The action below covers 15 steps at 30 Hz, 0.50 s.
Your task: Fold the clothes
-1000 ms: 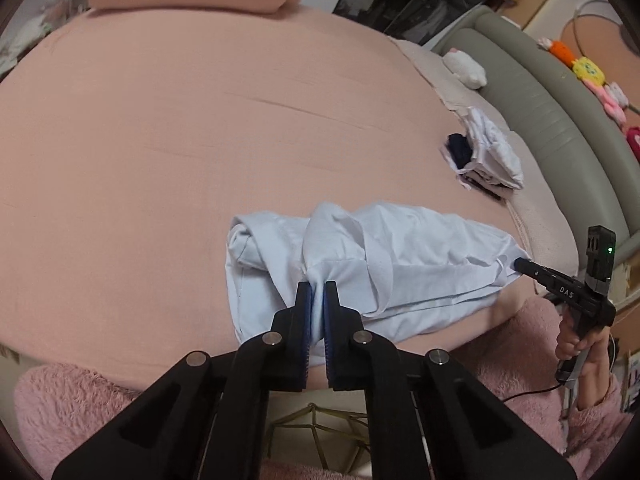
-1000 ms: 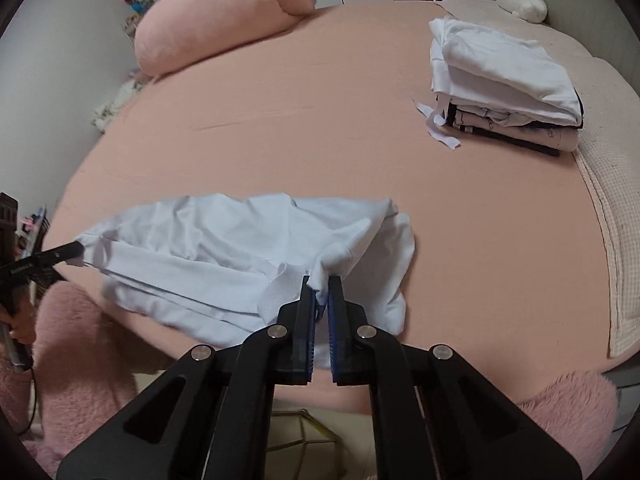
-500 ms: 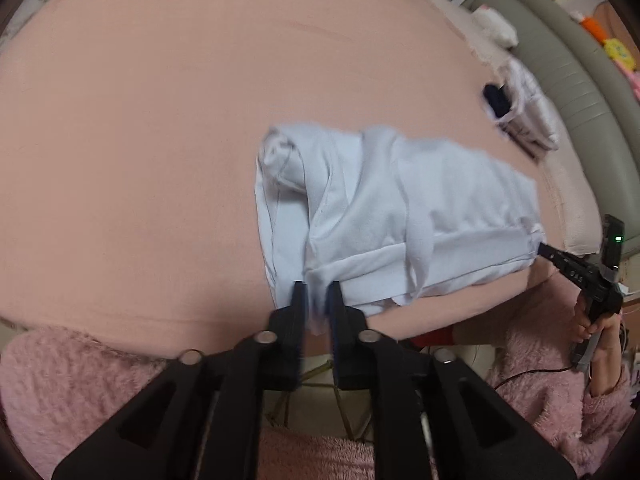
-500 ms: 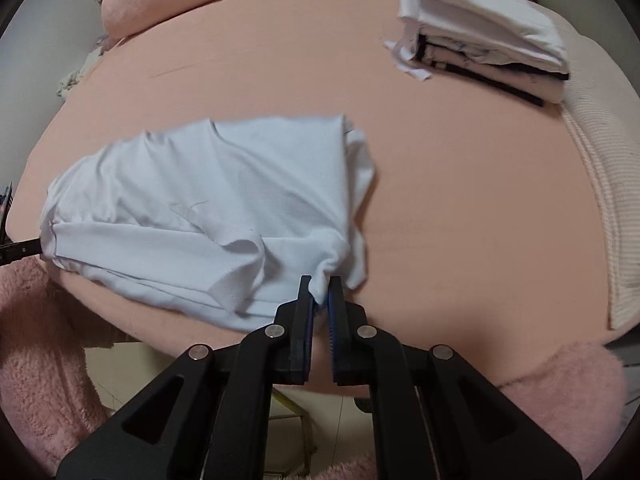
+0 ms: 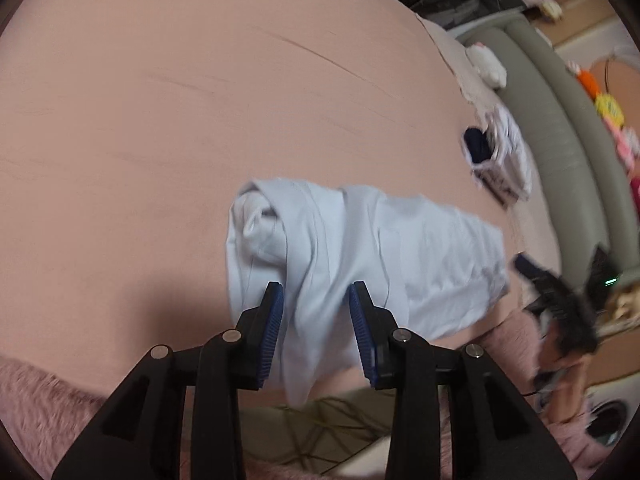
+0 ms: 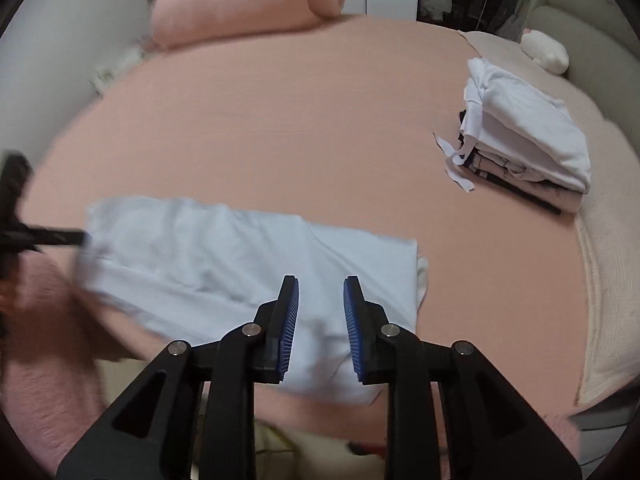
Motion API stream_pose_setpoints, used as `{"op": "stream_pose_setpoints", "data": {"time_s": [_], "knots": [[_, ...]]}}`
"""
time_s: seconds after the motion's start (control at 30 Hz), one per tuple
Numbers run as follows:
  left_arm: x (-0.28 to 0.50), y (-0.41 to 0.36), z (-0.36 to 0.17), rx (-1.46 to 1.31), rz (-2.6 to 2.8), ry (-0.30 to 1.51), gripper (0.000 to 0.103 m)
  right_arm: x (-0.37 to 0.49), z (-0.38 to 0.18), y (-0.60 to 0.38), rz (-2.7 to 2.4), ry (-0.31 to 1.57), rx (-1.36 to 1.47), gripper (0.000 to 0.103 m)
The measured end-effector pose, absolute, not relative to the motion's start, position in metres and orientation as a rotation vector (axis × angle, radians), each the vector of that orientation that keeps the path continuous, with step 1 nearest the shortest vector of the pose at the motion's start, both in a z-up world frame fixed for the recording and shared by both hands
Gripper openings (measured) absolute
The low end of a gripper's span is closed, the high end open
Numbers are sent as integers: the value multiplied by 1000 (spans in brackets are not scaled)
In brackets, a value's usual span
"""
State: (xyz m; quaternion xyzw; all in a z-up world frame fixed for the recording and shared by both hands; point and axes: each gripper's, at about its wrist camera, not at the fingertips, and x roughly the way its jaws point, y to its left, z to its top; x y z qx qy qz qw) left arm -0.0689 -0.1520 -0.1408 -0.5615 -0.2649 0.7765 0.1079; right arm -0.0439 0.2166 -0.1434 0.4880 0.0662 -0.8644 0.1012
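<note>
Peach-pink bedsheet (image 6: 280,128) covers a wide bed and fills most of both views; rolled pink blanket (image 6: 248,4) lies at the far edge, grey-green padded bed surround (image 5: 560,128) runs along the right side. Pale blue cotton garment (image 6: 240,264) lies at the near edge of the sheet, roughly rectangular, long axis running left to right along the bed edge; near hem droops over the edge. In the left wrist view its left end is bunched into a loose roll, the rest lying flatter toward the right. Left gripper (image 5: 316,300) hangs over the bunched end, jaws spread apart, blue ribbed pads (image 5: 272,328) either side of a fold, nothing pinched; right gripper (image 6: 320,296) hangs over the opposite end, jaws likewise spread, gripping nothing. Stack of folded white and dark clothes (image 6: 528,148) sits well apart on the right side of the bed; white plush toy (image 6: 546,52) beyond it.
</note>
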Motion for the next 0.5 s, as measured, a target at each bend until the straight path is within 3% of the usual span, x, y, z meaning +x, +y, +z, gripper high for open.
{"op": "stream_pose_setpoints", "data": {"time_s": [0.17,0.4,0.47,0.5], "knots": [[-73,-148,-147,-1613,2287,-821,33,-52,-190,230,-2512,120,1633,22],[-78,-158,-158,-1560,2282,-1002,33,-28,-205,248,-2509,-22,1590,22],[-79,-157,-160,-1544,2290,-1032,31,-26,-205,246,-2523,-10,1572,22],[-79,-157,-160,-1536,2294,-1047,24,-25,-204,243,-2533,12,1559,22]]}}
